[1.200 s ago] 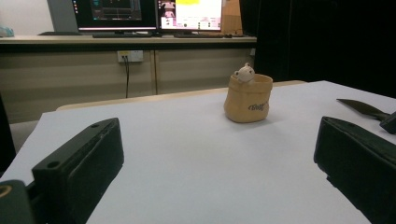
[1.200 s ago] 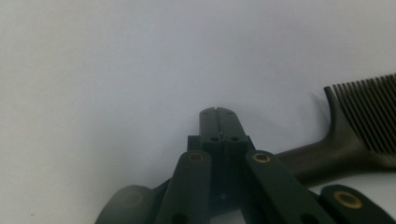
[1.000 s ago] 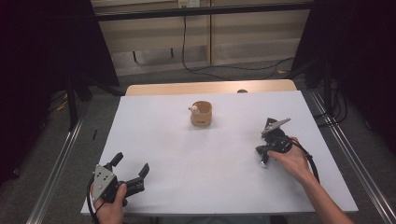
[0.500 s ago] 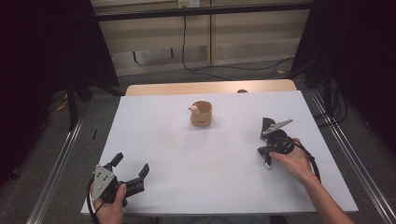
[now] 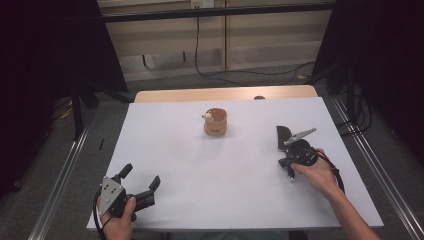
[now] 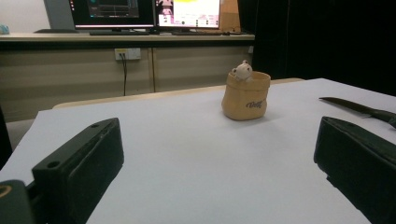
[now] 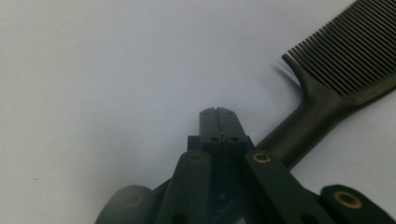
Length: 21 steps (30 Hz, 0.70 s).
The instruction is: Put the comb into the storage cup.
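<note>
Black jaws first: on my right gripper (image 7: pixel 218 114) they are pressed together with nothing between them, tips pointing down at the white sheet (image 5: pixel 190 165). The black comb (image 7: pixel 336 70) lies just beside them on the right in the right gripper view, its handle running back under the gripper body and its teeth fanned toward the far right corner. From the high view that gripper (image 5: pixel 292 162) sits at the right side of the table, my right hand (image 5: pixel 320 175) wrapped behind it, and the comb (image 5: pixel 283 136) lies just beyond it, on the far side.

My left gripper (image 5: pixel 141 179) rests at the near left corner, held in my left hand (image 5: pixel 119 220). Its jaws stand wide apart, gripping nothing (in the left gripper view there is only bare sheet between them).

Farther out, toward the far middle of the sheet, stands a small tan cup (image 5: pixel 215 122), upright, with a little pale toy (image 6: pixel 242 71) peeking over its rim. It is well apart from both grippers. Beyond the sheet a strip of wooden table (image 5: pixel 225 93) shows at the far edge, and in the left gripper view monitors (image 6: pixel 187 11) sit on a bench behind.
</note>
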Motion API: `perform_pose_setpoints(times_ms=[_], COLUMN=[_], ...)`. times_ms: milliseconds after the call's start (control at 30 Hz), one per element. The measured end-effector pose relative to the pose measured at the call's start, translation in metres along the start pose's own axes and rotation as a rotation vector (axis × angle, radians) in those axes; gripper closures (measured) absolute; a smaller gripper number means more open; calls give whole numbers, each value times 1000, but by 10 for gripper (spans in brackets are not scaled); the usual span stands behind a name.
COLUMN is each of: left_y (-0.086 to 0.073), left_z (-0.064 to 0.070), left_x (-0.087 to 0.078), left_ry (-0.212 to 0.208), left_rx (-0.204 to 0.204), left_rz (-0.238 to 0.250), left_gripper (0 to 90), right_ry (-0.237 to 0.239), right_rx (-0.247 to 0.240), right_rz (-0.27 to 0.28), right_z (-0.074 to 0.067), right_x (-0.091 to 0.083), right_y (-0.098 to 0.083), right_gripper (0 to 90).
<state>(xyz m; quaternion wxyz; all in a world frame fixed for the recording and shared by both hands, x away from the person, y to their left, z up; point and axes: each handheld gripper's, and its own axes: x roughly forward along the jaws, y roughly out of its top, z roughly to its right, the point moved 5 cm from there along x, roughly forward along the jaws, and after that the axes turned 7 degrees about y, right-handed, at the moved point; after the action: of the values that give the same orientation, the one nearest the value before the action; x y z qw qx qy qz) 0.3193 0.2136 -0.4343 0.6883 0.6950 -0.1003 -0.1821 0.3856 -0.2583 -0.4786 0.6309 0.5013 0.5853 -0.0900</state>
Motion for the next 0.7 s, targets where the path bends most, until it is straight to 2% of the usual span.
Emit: perform_pose_setpoints(times_ms=[700], left_y=[0], left_z=[0], left_x=[-1], left_ry=[-3], left_rx=[-2], left_rz=[-2], left_gripper=[16], right_ry=[-6], right_rx=[39], right_rz=[-5], right_z=[11], right_x=[-10], right_y=[-11], right_gripper=[900])
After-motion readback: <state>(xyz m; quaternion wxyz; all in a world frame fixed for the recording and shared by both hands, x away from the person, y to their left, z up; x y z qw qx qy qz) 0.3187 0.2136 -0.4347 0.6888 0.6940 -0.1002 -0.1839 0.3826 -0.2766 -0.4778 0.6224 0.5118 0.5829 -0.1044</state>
